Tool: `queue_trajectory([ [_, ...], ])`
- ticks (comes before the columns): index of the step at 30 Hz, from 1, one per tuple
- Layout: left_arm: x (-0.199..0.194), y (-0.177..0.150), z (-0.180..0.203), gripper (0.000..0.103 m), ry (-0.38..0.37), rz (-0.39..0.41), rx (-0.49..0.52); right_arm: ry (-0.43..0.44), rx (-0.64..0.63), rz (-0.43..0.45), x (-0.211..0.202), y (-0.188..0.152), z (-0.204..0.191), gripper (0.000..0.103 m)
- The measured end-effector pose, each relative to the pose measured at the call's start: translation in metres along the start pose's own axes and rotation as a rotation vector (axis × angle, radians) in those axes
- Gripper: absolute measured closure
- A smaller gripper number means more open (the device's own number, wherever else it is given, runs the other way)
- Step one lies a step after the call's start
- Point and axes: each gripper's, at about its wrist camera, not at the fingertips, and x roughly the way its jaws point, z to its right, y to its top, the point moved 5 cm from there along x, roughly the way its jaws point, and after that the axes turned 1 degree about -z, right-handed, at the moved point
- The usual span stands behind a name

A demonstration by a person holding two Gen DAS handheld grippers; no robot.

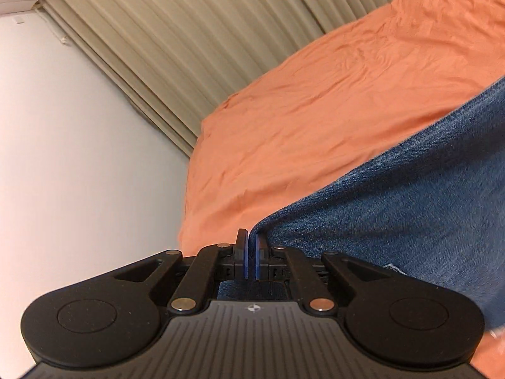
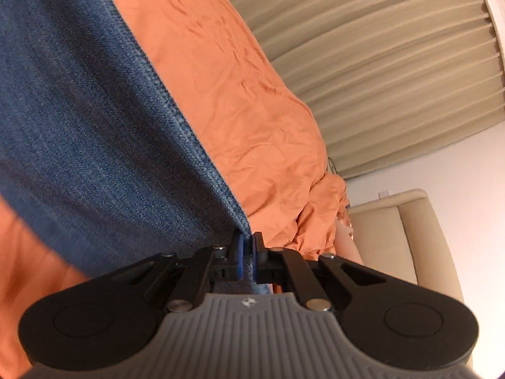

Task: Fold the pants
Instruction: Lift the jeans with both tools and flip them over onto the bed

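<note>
Both grippers are clamped nearly closed on edges of the blue denim pants [image 2: 94, 110]: left black two-finger gripper [image 1: 251, 252], right black two-finger gripper [image 2: 248, 252]. The denim hangs stretched over the wrinkled orange bedsheet [image 1: 331, 110]. Thin pinches, so heavy fabric could probably slip out mid-fold. Beige pleated curtains [image 2: 394, 63] beyond. No readable labels anywhere.

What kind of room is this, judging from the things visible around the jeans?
Probably a bedroom. An orange sheet covers what looks like a bed, pleated beige curtains hang behind it, and a cream upholstered chair stands beside it.
</note>
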Motion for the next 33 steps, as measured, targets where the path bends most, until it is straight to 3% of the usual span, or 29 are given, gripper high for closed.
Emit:
queue_trajectory([
  [5, 0.067, 0.005, 0.023, 0.099, -0.033, -0.087, 0.037, 0.022, -0.037, -0.083, 0.073, 0.032, -0.026, 0.103],
  [11, 0.123, -0.011, 0.053, 0.099, -0.103, -0.177, 0.096, 0.086, -0.101, -0.163, 0.140, 0.045, -0.065, 0.103],
  [21, 0.152, -0.038, 0.066, 0.098, -0.117, -0.199, 0.132, 0.123, -0.132, -0.225, 0.184, 0.045, -0.100, 0.103],
  [24, 0.144, -0.040, 0.065, 0.077, -0.092, -0.173, 0.122, 0.118, -0.101, -0.225, 0.189, 0.045, -0.099, 0.101],
  [25, 0.138, -0.039, 0.064, 0.048, -0.089, -0.165, 0.108, 0.122, -0.085, -0.226, 0.189, 0.044, -0.098, 0.090],
  [26, 0.131, -0.039, 0.060, 0.011, -0.088, -0.153, 0.086, 0.123, -0.062, -0.232, 0.188, 0.044, -0.094, 0.082],
  [27, 0.124, -0.038, 0.055, 0.005, -0.098, -0.127, 0.059, 0.123, -0.030, -0.234, 0.191, 0.044, -0.088, 0.063],
  [28, 0.117, -0.036, 0.049, 0.007, -0.107, -0.106, 0.037, 0.122, 0.008, -0.231, 0.189, 0.044, -0.081, 0.055],
  [33, 0.077, -0.040, 0.012, 0.008, -0.129, -0.105, -0.081, 0.156, 0.297, -0.244, 0.168, 0.024, -0.026, 0.055],
])
